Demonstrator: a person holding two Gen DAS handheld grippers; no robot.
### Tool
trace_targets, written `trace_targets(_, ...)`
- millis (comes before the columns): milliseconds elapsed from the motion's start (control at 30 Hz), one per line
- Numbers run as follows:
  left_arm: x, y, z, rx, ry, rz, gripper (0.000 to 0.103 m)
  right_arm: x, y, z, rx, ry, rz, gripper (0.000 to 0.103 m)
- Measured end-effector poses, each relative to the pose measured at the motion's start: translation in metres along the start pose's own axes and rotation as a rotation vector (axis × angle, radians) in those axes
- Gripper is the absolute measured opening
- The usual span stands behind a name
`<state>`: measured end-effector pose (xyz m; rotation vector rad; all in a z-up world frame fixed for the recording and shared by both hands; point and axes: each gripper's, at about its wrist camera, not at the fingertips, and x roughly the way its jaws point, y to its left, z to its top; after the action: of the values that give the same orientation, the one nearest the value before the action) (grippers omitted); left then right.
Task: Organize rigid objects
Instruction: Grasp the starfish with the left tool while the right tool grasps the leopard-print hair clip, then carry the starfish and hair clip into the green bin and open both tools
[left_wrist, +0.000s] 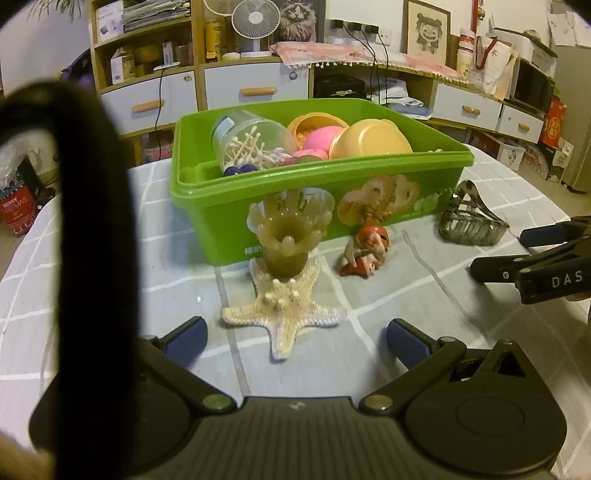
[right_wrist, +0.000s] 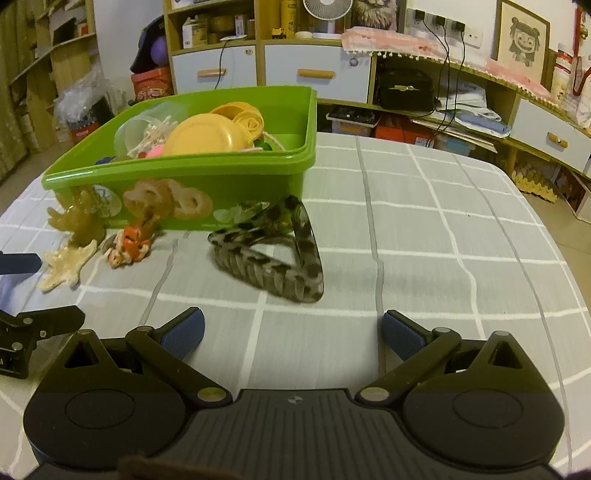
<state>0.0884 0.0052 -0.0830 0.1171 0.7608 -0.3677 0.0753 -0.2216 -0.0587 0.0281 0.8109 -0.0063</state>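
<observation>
A pale starfish (left_wrist: 283, 314) lies on the checked tablecloth just beyond my left gripper (left_wrist: 295, 341), whose jaws stand wide open with nothing between them. A translucent amber crown-shaped piece (left_wrist: 290, 236) rests on the starfish's far arm. To its right lies a small red-and-white figurine (left_wrist: 364, 251). A leopard-print hair claw (right_wrist: 273, 251) lies a little ahead of my right gripper (right_wrist: 293, 334), open and empty. Behind all of these stands a green bin (left_wrist: 258, 206) holding a cotton-swab jar (left_wrist: 251, 146), yellow lids and pink balls.
The right gripper (left_wrist: 532, 258) shows at the right edge of the left wrist view. A black strap (left_wrist: 92, 221) blocks that view's left side. Shelves, drawers and boxes line the room behind the table. Bare cloth (right_wrist: 443, 221) stretches right of the hair claw.
</observation>
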Motion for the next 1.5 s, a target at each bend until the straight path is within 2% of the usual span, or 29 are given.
trace_targets(200,0.005,0.000,0.003,-0.003,-0.015,0.001,0.083,0.009,-0.001,0.008,0.008,-0.011,-0.008,0.101)
trace_targets(267,0.005,0.000,0.004,-0.006,-0.022,0.001,0.079,0.011,-0.001,0.011,0.011,-0.013,-0.012,0.101)
trace_targets(333,0.005,0.000,0.006,-0.006,-0.026,-0.001,0.069,0.013,-0.001,0.013,0.013,-0.016,-0.015,0.100)
trace_targets(567,0.001,0.002,0.008,-0.006,-0.030,0.009,0.051,0.016,-0.001,0.018,0.023,-0.026,-0.021,0.096)
trace_targets(733,-0.001,0.001,0.009,0.006,-0.024,0.010,0.050,0.015,0.002,0.021,0.017,-0.031,-0.012,0.088)
trace_targets(833,-0.003,-0.002,0.009,0.022,-0.021,0.010,0.050,0.012,0.005,0.022,0.002,-0.040,-0.001,0.075)
trace_targets(900,-0.004,-0.003,0.010,0.033,-0.013,0.010,0.050,0.010,0.006,0.023,-0.004,-0.037,0.013,0.062)
trace_targets(1000,-0.009,-0.005,0.013,0.042,-0.010,-0.001,0.050,0.007,0.007,0.024,0.003,-0.027,0.021,0.057)
trace_targets(1500,-0.046,-0.004,0.023,0.048,-0.053,-0.045,0.050,-0.021,0.011,0.029,0.018,-0.064,0.069,0.057)
